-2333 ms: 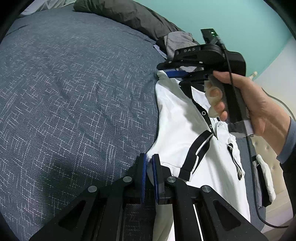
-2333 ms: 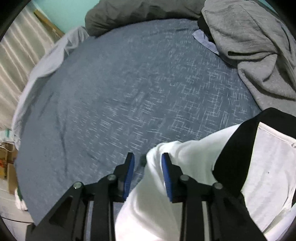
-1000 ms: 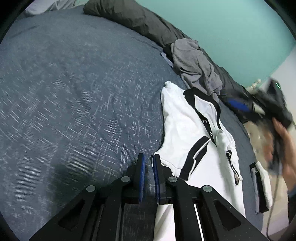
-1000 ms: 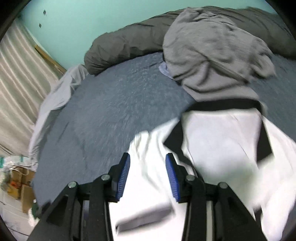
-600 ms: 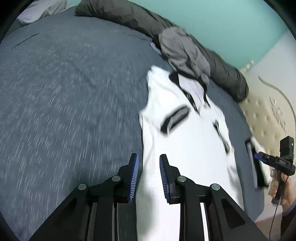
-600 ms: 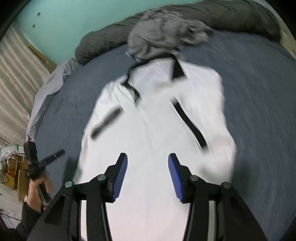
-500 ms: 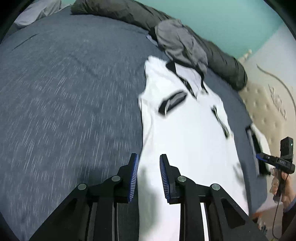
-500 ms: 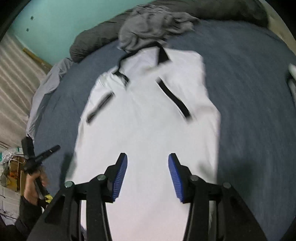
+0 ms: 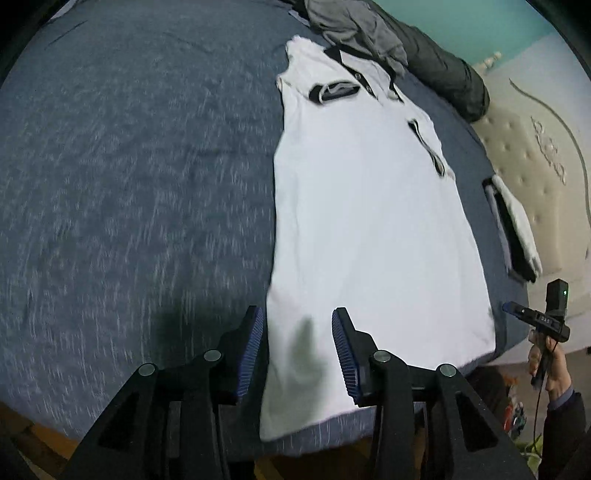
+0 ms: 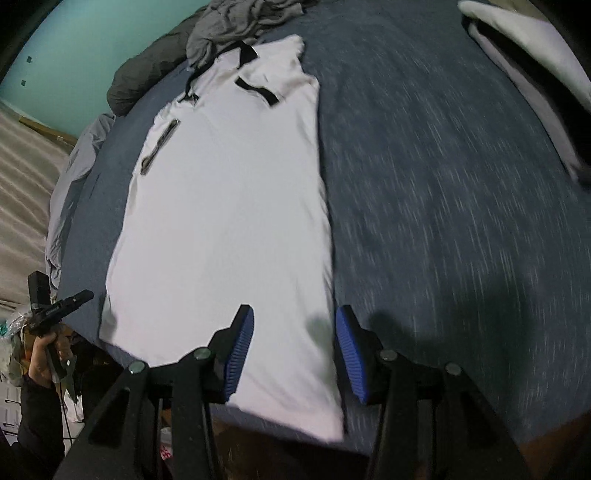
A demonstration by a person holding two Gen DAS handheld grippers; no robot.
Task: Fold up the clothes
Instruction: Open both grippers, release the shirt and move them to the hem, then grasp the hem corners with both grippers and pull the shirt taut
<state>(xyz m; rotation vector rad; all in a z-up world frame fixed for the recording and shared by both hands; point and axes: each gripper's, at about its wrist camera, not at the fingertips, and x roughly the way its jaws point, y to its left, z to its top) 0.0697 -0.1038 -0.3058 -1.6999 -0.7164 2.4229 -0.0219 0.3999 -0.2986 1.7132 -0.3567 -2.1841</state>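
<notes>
A white polo shirt (image 9: 362, 206) with black trim lies flat on the dark blue bedspread (image 9: 129, 166). Both sleeves are folded in, the collar is far away and the hem is at the near bed edge. My left gripper (image 9: 297, 314) hovers over the hem's left corner; its jaws are opening and grip nothing. In the right wrist view the shirt (image 10: 229, 206) runs away from my right gripper (image 10: 293, 312), which is open above the hem's right corner. Each view shows the other gripper held in a hand off the bed's edge: the right gripper (image 9: 508, 306) and the left gripper (image 10: 86, 294).
A crumpled grey garment (image 9: 354, 26) and a dark rolled duvet (image 9: 450, 77) lie beyond the collar. A folded stack of clothes (image 9: 513, 229) sits by the cream headboard (image 9: 535, 129). The bedspread (image 10: 461, 184) stretches wide on both sides of the shirt.
Both grippers let go of the shirt's shoulder area and drew back along it to the hem end. The left jaws went from shut to open. The shirt now lies flat.
</notes>
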